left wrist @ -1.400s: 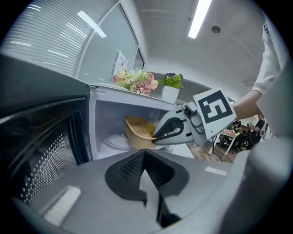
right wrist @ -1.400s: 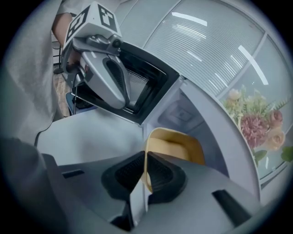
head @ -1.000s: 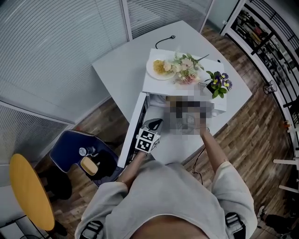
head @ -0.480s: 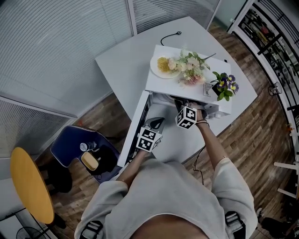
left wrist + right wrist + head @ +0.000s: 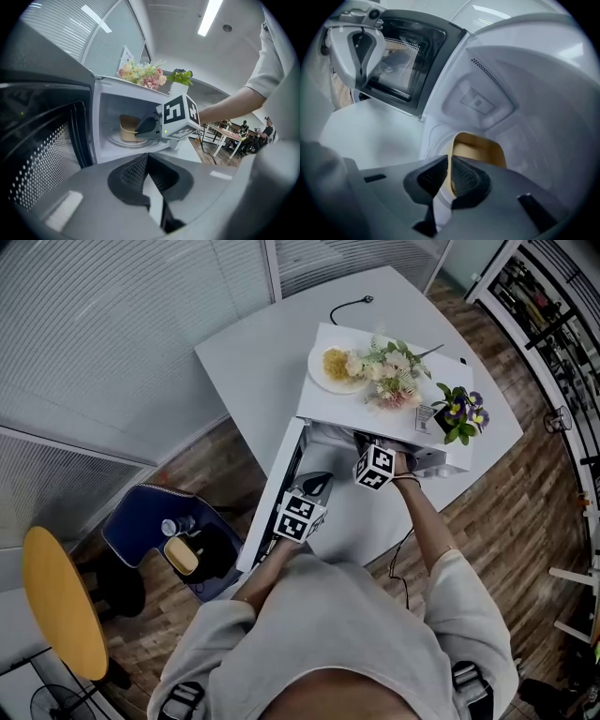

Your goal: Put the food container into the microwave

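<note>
The right claw (image 5: 449, 176) is closed to a narrow slit on the near wall of the food container (image 5: 480, 150), one pad inside the rim and one outside, so the tan tub hangs just ahead of and below its tips, deep in the microwave (image 5: 525, 93) cavity. From the left gripper view the tub sits at or just above the turntable (image 5: 116, 140); whether its base already rests there I cannot tell. The left claw (image 5: 149, 161) has its pads together at the tips with nothing between them, and the open door (image 5: 42, 140) stands off to its left. The tub looks like a thin-walled, light paper or plastic bowl, likely to flex under a hard squeeze and to tip when held by one side only. A hold low on the rim, with the wall well between the ribbed pads, seems safest. Being smooth, it could slide on the glass once let go, so a gentle release is called for.
</note>
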